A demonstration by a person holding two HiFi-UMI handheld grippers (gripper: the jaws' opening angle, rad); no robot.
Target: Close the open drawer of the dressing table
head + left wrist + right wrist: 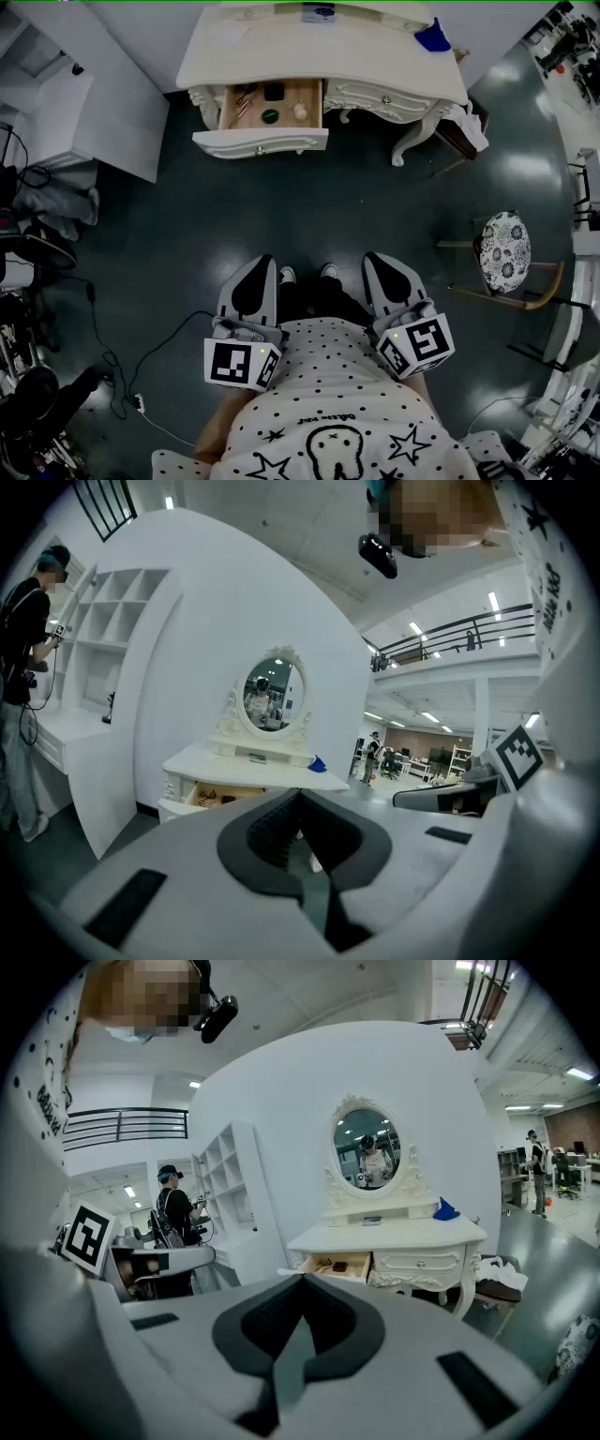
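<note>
You held both grippers close against your body. The left gripper (258, 277) had its jaws pressed together with nothing between them, and the right gripper (382, 272) was in the same state, closed and empty. Both pointed slightly downward over your shoes.

A stretch of bare floor lay between you and the work. A cable (103, 347) trailed across it on your left, and a stool (506, 251) with a patterned seat stood on your right. Drifting to either side on the walk in could have snagged a foot.

Beyond that, the drawer (270, 117) was pulled well out of the left side of the dressing table (281, 47), with a few small items lying inside it. Its front (261, 142) was curved and carved, so a narrow closed tip could easily have skidded off it. Pushing at one end rather than near the middle could have skewed the drawer and jammed it. A hard shove could have scattered the items inside.

Farthest back, such a shove might also have jolted the blue object (433, 37) on the tabletop.
</note>
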